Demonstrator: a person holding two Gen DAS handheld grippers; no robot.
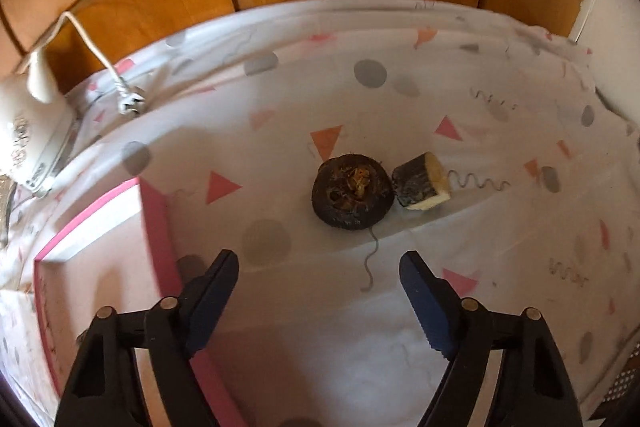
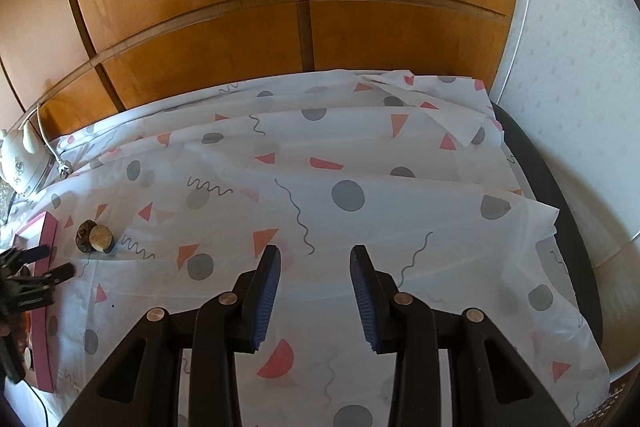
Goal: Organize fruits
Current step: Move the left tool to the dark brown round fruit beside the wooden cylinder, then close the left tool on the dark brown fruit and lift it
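Note:
A dark round fruit lies on the patterned cloth with its dried stem end up. A cut dark-skinned piece with pale flesh touches it on the right. My left gripper is open and empty, a short way in front of them. A pink-rimmed box lies at its left. My right gripper is open and empty over bare cloth. In the right wrist view the two pieces lie far left, beside the pink box and the left gripper.
A white iron with its cord and plug lies at the back left. Wooden cabinet doors stand behind the table. A white wall and a dark table edge are at the right.

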